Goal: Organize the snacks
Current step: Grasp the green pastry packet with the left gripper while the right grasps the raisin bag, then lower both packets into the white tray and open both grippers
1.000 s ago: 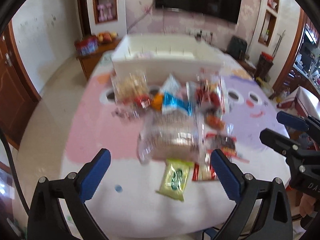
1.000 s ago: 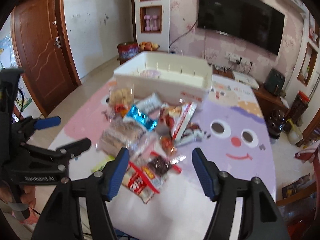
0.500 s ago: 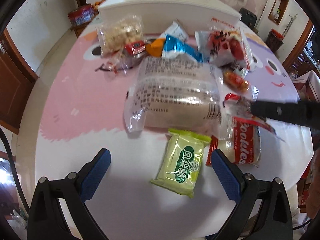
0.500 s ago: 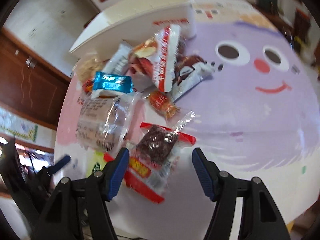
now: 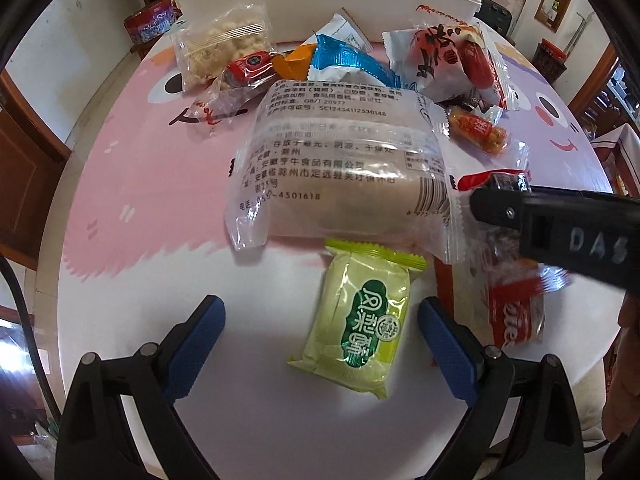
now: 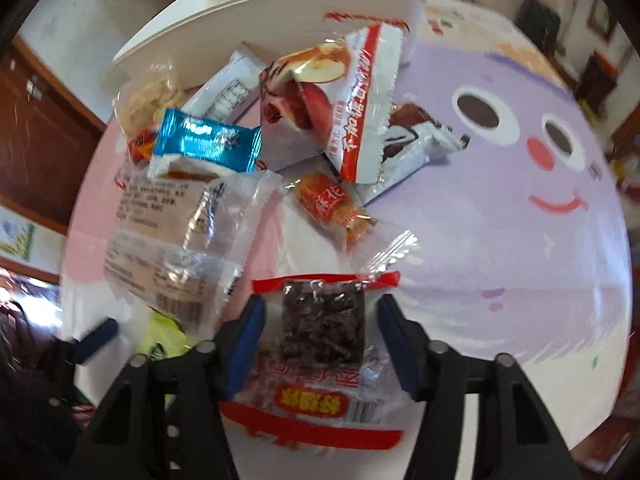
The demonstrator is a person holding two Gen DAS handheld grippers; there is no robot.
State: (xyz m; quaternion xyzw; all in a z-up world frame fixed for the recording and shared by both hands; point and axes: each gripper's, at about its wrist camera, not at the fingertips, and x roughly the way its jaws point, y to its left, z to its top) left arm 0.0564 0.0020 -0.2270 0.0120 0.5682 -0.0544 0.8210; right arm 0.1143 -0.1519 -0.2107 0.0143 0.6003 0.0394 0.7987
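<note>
White bin (image 5: 328,4), contents seemingly out of sight

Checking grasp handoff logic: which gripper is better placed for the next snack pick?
Right. The right gripper is open and already straddles the dark brownie packet, so it likely only needs to close. The left gripper is open around the green packet, but sits further back from it.

left hand-held gripper (image 5: 320,332) agape, right hand-held gripper (image 6: 320,330) agape
</note>
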